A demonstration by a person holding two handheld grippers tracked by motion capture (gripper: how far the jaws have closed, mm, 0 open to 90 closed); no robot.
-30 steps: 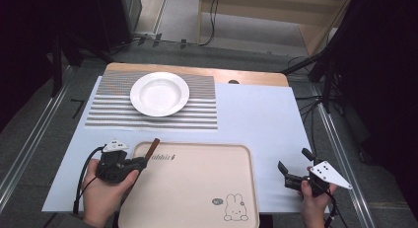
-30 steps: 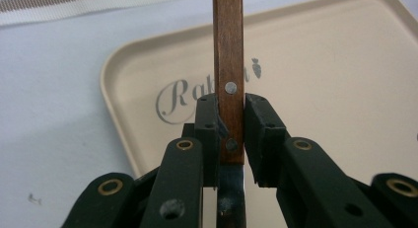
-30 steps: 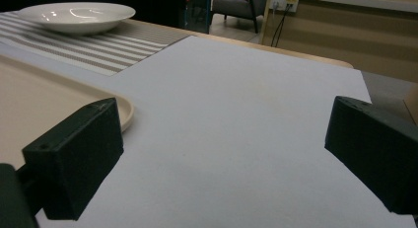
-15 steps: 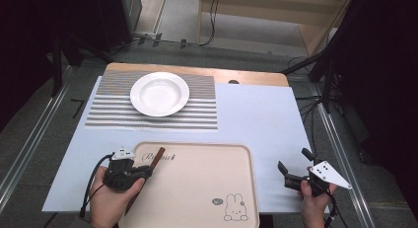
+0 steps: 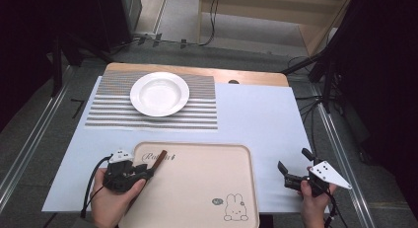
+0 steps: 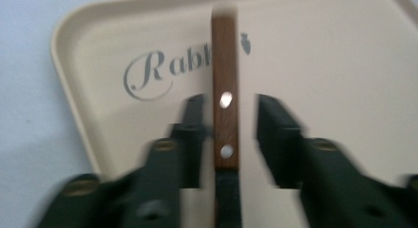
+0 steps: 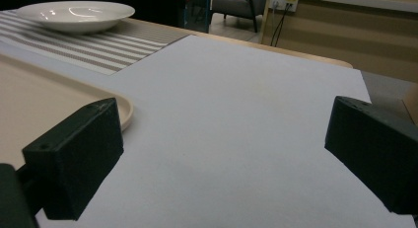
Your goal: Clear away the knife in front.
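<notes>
A knife with a brown wooden handle (image 6: 225, 65) and two metal rivets lies on the beige tray (image 6: 320, 55), handle pointing away from me across the word "Rabbit". My left gripper (image 6: 230, 104) straddles that handle, open, with a clear gap on the right side and the left jaw close to the wood. In the high view the left gripper (image 5: 147, 171) sits over the tray's (image 5: 197, 188) near-left corner, with the handle (image 5: 157, 158) poking out ahead of it. My right gripper (image 5: 294, 160) rests open on the white sheet, right of the tray, holding nothing.
A white plate (image 5: 159, 93) stands on a striped placemat (image 5: 197, 114) at the back left. A white sheet (image 5: 256, 124) covers the table. A rabbit drawing (image 5: 235, 208) marks the tray's near right. In the right gripper view the tray rim (image 7: 123, 107) lies left of the jaws.
My left gripper carried the knife right and down onto the tray, and its jaws have come apart around the handle. The right gripper has stayed still.
</notes>
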